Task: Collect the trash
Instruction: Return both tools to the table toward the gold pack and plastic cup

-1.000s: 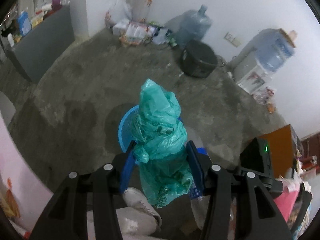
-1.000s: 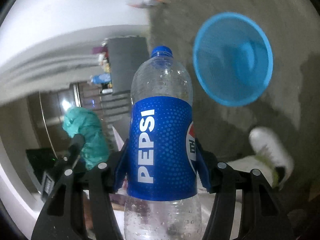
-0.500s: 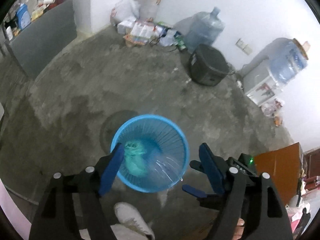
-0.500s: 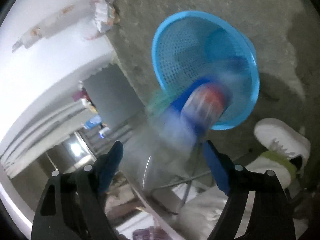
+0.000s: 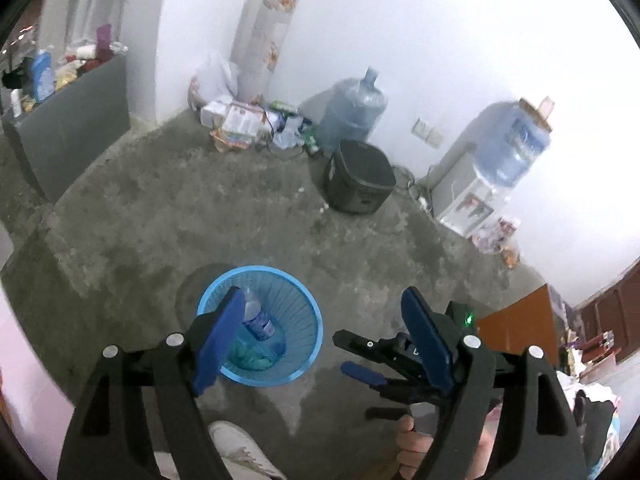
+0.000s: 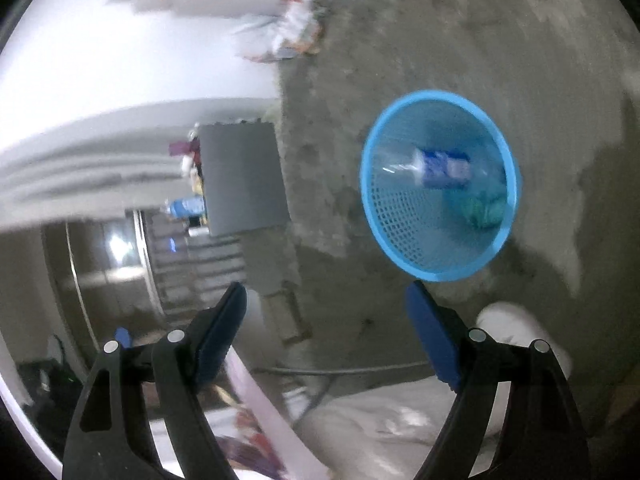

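A round blue mesh basket (image 5: 260, 270) stands on the concrete floor. Inside it lie a clear Pepsi bottle (image 5: 256, 318) with a blue label and a crumpled green plastic bag (image 5: 250, 360). My left gripper (image 5: 323, 294) hangs above and to the right of the basket; its jaws are opening, with nothing between them. In the right wrist view the basket (image 6: 400, 216) holds the same bottle (image 6: 440, 168) and bag (image 6: 484, 208). My right gripper (image 6: 326, 287) is open and empty, above and to the side of the basket. It also shows in the left wrist view as the right gripper (image 5: 356, 356).
A black pot (image 5: 358, 176), a water jug (image 5: 352, 112) and a water dispenser (image 5: 500, 160) stand along the far wall, beside a litter pile (image 5: 248, 120). A grey cabinet (image 5: 68, 128) is at left. A white shoe (image 5: 236, 448) is near the basket.
Both grippers let go: the green bag and the Pepsi bottle dropped into the blue basket. Both grippers then rose away from it, jaws wide.
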The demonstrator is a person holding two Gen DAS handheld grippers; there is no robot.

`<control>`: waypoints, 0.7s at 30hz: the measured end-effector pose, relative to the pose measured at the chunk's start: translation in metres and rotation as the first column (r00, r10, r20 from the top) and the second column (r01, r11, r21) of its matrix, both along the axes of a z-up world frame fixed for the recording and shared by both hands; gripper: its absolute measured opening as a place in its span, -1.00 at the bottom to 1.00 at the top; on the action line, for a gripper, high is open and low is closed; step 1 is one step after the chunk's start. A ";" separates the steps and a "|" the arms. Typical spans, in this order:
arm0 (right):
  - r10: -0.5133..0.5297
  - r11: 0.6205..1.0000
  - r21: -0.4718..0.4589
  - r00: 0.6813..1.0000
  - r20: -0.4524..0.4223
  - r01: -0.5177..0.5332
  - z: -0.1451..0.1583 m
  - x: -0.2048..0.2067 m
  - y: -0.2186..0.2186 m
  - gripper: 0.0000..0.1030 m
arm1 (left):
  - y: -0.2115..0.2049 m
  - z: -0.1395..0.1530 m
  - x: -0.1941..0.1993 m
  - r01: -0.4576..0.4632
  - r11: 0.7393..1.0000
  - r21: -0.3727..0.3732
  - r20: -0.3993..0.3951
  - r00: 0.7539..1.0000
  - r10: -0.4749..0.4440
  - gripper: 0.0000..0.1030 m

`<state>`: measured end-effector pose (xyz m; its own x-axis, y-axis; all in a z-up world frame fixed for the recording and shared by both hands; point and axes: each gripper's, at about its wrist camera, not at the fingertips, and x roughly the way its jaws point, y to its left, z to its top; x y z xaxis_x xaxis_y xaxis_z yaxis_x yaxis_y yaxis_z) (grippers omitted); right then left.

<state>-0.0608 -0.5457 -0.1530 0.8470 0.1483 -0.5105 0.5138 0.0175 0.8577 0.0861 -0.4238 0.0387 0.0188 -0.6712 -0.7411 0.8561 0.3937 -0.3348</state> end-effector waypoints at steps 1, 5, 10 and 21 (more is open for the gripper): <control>0.014 0.999 -0.045 1.000 -0.004 -0.014 0.009 0.000 0.004 0.53 | 0.012 0.007 0.000 -0.013 1.000 -0.019 0.000 1.000 0.013 0.58; 0.060 0.972 -0.226 0.997 -0.038 -0.068 0.047 0.005 0.025 0.53 | 0.063 0.031 0.002 -0.093 0.991 -0.093 0.021 0.995 0.095 0.75; 0.093 0.896 -0.429 0.993 -0.076 -0.117 0.090 0.011 0.055 0.56 | 0.128 0.056 0.002 -0.187 0.969 -0.164 0.087 0.975 0.203 0.89; 0.005 0.584 -0.801 0.988 -0.157 -0.130 0.162 0.018 0.123 0.84 | 0.257 0.078 0.003 -0.334 0.903 -0.272 0.155 0.910 0.383 0.89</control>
<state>-0.0428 -0.4231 0.0089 0.7724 -0.3235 -0.5465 0.5806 0.7086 0.4010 0.0893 -0.1670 0.1165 0.4224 -0.7439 -0.5178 0.7301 0.6178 -0.2921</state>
